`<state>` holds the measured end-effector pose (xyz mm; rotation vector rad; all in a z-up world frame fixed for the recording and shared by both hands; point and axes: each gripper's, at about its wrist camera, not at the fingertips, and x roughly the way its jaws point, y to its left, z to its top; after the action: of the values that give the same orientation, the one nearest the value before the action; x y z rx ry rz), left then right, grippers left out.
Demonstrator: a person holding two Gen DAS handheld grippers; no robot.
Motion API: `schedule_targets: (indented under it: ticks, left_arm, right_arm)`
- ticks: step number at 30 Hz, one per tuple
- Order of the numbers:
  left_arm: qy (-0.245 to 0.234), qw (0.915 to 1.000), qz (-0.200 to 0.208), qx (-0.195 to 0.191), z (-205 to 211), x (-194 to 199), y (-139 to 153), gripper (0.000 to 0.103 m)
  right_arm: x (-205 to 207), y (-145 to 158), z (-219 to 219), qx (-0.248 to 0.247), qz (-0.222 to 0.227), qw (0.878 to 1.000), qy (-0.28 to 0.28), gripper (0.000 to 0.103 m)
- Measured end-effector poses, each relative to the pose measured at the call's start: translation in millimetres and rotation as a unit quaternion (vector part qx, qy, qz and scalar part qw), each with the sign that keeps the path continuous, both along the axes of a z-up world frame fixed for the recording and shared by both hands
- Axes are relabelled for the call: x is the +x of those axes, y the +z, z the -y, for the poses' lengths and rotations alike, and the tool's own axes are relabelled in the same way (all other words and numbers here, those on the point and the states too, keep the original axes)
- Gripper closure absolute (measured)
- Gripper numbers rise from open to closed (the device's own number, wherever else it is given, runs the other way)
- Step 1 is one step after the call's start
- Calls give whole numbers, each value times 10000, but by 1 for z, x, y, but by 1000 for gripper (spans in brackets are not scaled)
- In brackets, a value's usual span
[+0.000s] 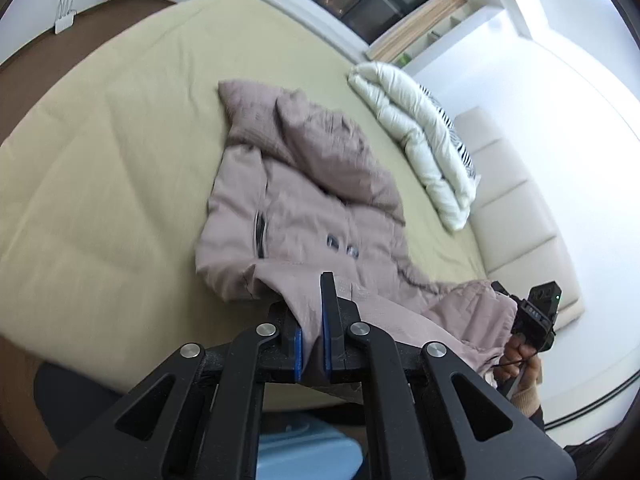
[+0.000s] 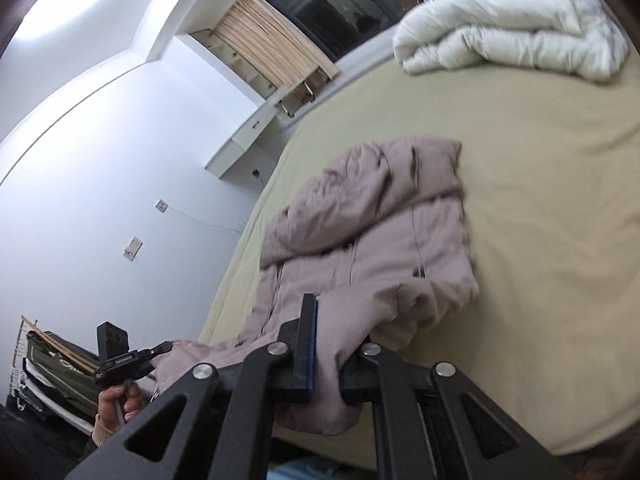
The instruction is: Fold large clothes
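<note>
We find almost nothing legible. On the right gripper (image 1: 534, 316), seen from the left wrist camera at about 4 o'clock, a light strip carries small characters, too blurred for us to read. The same kind of strip shows on the left gripper (image 2: 120, 360) in the right wrist view at about 8 o'clock, again unreadable. A dark green bag (image 2: 60, 364) at 8 o'clock bears pale lettering we cannot make out. No brand, number or sign reads clearly elsewhere.
</note>
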<state>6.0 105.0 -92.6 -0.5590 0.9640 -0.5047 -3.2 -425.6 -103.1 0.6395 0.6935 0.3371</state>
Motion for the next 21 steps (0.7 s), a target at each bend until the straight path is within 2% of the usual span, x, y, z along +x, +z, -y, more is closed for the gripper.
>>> schedule_targets:
  ticks: [8,12,16,21]
  left_arm:
    - [370,9973,609,-202,-11,104,36,98]
    - [510,9954,782,-198,-3,176,47,98]
    - [645,9946,807,-105,7,254,45,98]
    - [710,9947,718,185,22,345,20,98]
  right_arm:
    - [93,44,8,-661,501,9951,-542,95]
    - [153,57,7,-1074,593,9892,-799,95]
    - [215,55,13,-1297,544,9843,-1065,95]
    - [293,27,19,-1620,295,9785,-1245,95]
